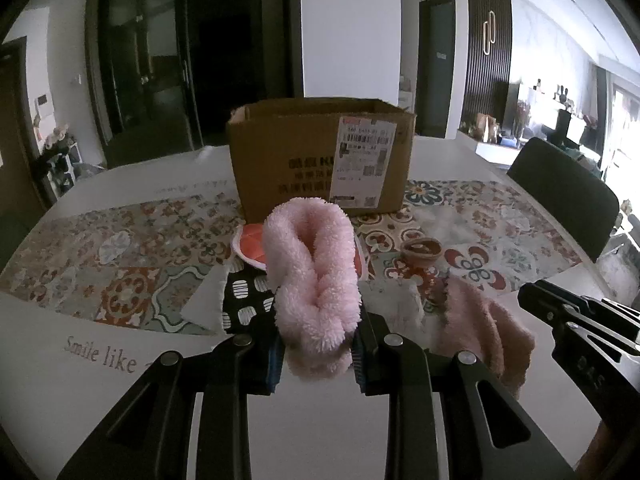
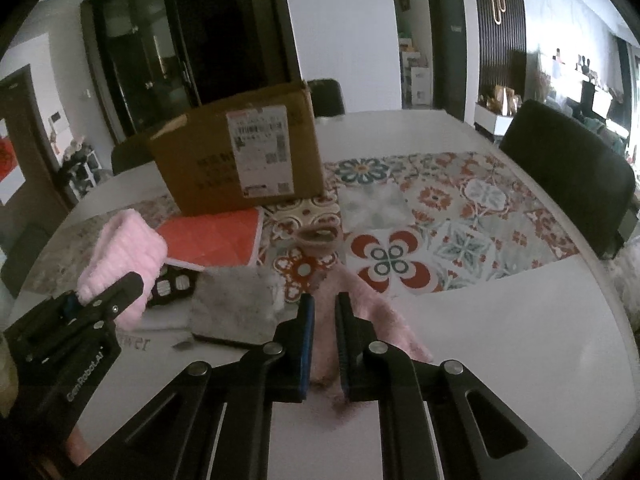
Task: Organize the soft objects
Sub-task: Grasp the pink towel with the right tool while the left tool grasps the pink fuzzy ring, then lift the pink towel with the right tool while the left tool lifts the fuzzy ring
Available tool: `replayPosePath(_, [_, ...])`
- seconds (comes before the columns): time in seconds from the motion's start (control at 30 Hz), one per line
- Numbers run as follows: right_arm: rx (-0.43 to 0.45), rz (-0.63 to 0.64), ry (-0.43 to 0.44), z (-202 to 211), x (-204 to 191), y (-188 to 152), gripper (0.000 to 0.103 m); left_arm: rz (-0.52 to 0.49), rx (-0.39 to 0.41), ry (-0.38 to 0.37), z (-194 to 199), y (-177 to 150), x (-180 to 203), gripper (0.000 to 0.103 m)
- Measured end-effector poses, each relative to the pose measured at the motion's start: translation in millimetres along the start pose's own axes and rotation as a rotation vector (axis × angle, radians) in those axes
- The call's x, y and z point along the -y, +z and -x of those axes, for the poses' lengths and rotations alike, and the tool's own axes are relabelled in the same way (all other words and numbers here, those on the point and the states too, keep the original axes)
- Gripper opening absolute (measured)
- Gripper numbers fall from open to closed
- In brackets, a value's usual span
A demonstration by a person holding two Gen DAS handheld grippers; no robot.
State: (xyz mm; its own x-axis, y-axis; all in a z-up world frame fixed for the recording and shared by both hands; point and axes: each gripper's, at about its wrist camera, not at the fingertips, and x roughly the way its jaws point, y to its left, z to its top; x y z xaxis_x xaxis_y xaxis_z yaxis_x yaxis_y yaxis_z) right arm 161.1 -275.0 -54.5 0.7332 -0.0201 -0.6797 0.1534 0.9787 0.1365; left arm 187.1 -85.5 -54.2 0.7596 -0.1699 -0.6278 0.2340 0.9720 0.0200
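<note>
My left gripper (image 1: 318, 340) is shut on a fluffy pink rolled cloth (image 1: 312, 272) and holds it upright above the table; it also shows in the right wrist view (image 2: 124, 256). My right gripper (image 2: 324, 320) is shut on a dusty-pink towel (image 2: 360, 312) that lies on the table; the towel also shows in the left wrist view (image 1: 480, 320). An open cardboard box (image 1: 320, 160) stands behind them on the patterned mat, also seen in the right wrist view (image 2: 240, 156).
A red and white pad (image 2: 212, 240), a black cloth with white spots (image 1: 244, 300), a grey cloth (image 2: 236, 304) and a small brown bowl (image 1: 422, 250) lie on the round white table (image 2: 520, 340). Dark chairs (image 2: 568, 172) stand at the right and behind.
</note>
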Motion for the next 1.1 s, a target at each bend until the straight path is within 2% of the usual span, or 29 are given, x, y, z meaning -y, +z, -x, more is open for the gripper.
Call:
replayPosePath(0.13, [-0.013, -0.023, 0.004, 3, 6, -2, 0.016, -0.013, 0.026, 0.008, 15, -6, 3, 0.028])
replayPosePath(0.2, [-0.042, -0.038, 0.009, -1, 10, -4, 0.032, -0.018, 0.025, 0.003, 18, -10, 7, 0.028])
replayPosePath(0.23, [-0.054, -0.053, 0.010, -3, 14, -5, 0.048, -0.020, 0.021, 0.000, 18, -13, 8, 0.028])
replayPosePath(0.27, [-0.062, -0.059, 0.019, -5, 16, -7, 0.057, -0.019, 0.013, -0.003, 17, -15, 9, 0.028])
replayPosePath(0.4, [-0.088, -0.026, -0.007, -15, 18, -11, 0.061, -0.013, -0.032, -0.016, 7, -22, 14, 0.028])
replayPosePath(0.47, [-0.107, -0.010, -0.019, -23, 18, -14, 0.068, -0.014, -0.049, -0.018, 0, -25, 16, 0.028])
replayPosePath(0.53, [-0.142, -0.017, -0.017, -34, 21, -16, 0.070, -0.014, -0.061, -0.013, -5, -27, 18, 0.028])
replayPosePath(0.73, [-0.219, 0.021, -0.030, -66, 17, -25, 0.070, -0.011, -0.109, -0.010, -24, -32, 18, 0.028])
replayPosePath(0.93, [-0.215, 0.101, -0.059, -76, 6, -34, 0.067, -0.009, -0.139, -0.014, -36, -35, 18, 0.028])
replayPosePath(1.0, [-0.207, 0.111, -0.060, -76, 4, -34, 0.059, -0.005, -0.144, -0.017, -37, -35, 17, 0.028])
replayPosePath(1.07, [-0.197, 0.117, -0.054, -74, 2, -34, 0.039, 0.001, -0.147, -0.020, -38, -35, 17, 0.028])
replayPosePath(1.1, [-0.196, 0.114, -0.050, -74, 2, -33, 0.036, 0.005, -0.147, -0.020, -38, -34, 16, 0.028])
